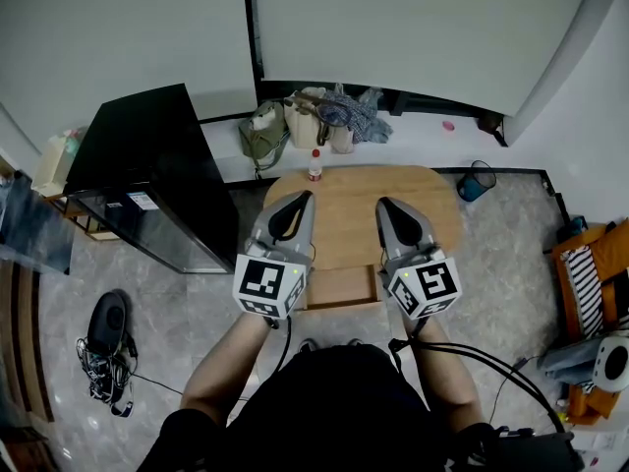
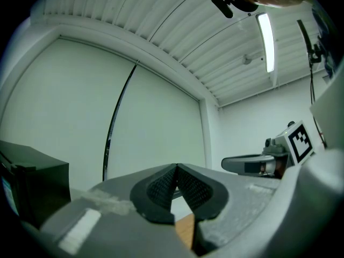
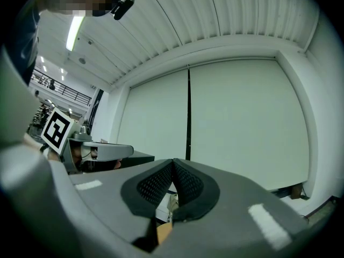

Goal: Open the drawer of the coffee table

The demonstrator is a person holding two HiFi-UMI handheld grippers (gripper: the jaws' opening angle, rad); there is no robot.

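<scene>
Drawer [image 1: 339, 286]: seen pulled out of the table's near side, toward the person. Bare wood is shown inside; contents cannot be made out.
Table [image 1: 437, 200]: light wood with a rounded top, set on a grey tiled floor [image 1: 187, 313]. It is seen under both tools.
Left tool [image 1: 300, 203]: jaws are pressed together at the tips and nothing is gripped. It is held over the table's left half, pointed away from the person and roughly level.
Right tool [image 1: 386, 206]: jaws are closed tip to tip and nothing is held. It is held over the table's right half, parallel to the left tool and apart from it.
Left marker cube [image 1: 267, 285]: black-and-white square pattern only.
Right marker cube [image 1: 426, 288]: same kind of pattern.
Bottle [image 1: 314, 165]: red cap, stood upright at the table's far edge. Its label is too small to be read.
Black cabinet [image 1: 147, 155]: placed left of the table, well apart from the drawer.
White sticker [image 1: 142, 202]: fixed on the cabinet; print is too small to be read.
Bags [image 1: 295, 121]: piled on the white ledge behind the table.
Blue bin [image 1: 476, 180]: stood on the floor near the table's far right corner.
</scene>
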